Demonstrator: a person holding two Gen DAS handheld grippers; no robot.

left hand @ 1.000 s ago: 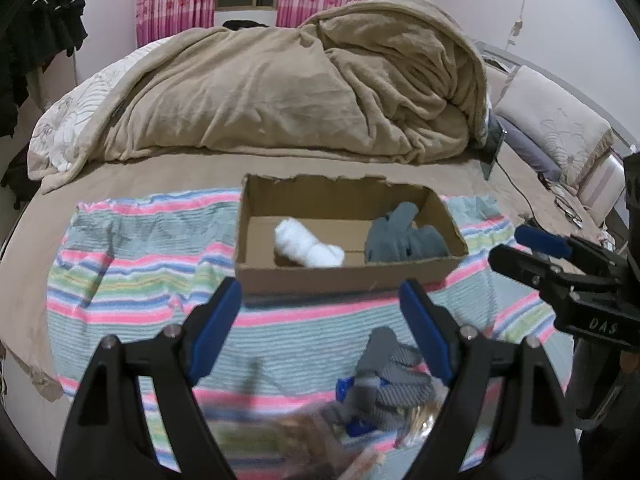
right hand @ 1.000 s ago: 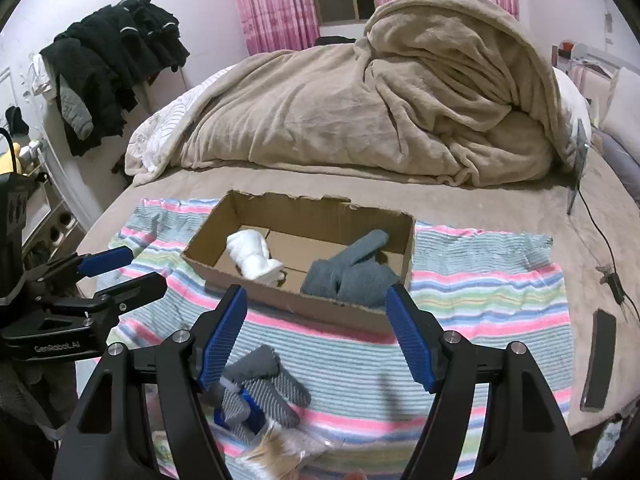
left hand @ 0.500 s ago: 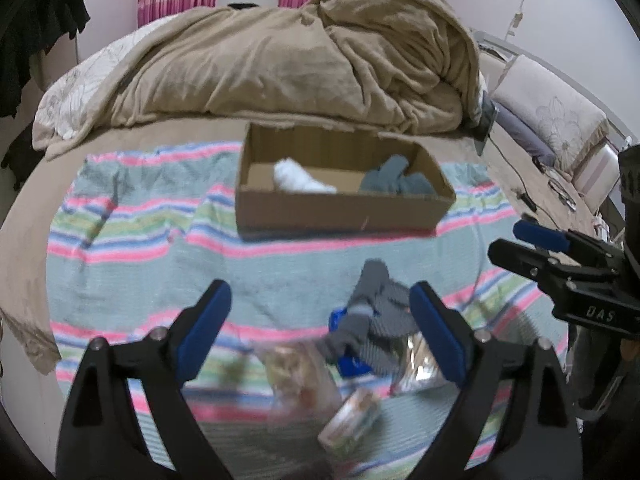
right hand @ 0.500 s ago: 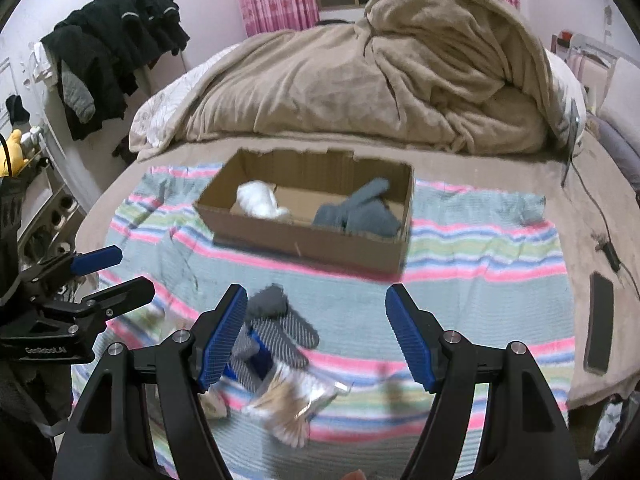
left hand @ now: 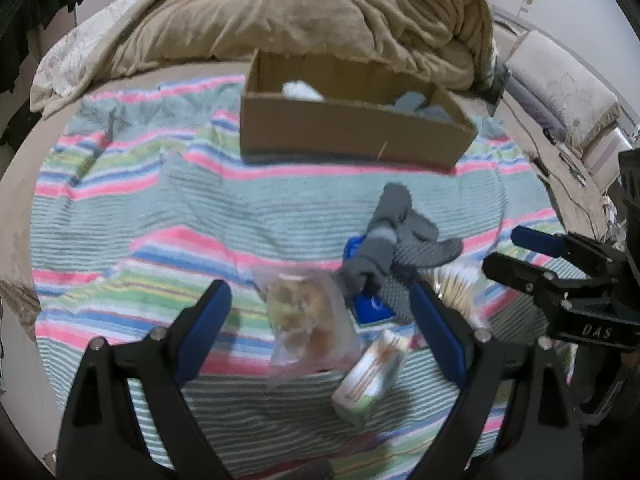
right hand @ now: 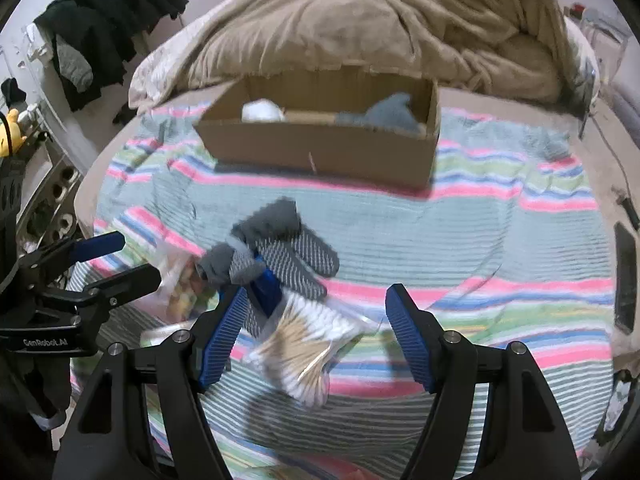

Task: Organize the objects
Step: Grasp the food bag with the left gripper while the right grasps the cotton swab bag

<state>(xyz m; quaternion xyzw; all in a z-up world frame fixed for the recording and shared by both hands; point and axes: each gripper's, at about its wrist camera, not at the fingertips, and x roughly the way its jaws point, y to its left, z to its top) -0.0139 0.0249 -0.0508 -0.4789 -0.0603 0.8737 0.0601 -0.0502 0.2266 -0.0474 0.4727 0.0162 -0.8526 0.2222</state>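
A cardboard box on a striped blanket holds a white roll and grey cloth. In front lies a pile: grey socks, a blue packet, a clear bag of snacks, a small carton and a bag of cotton swabs. My left gripper is open above the snack bag. My right gripper is open above the swab bag.
A beige duvet is heaped behind the box. Dark clothes hang at the left wall. A dark phone lies on the bed's right edge. Pillows sit at the right.
Both grippers have pulled back and tilted down from the box towards the pile; the snack bag, carton and swab bag have come into full view between the fingers.
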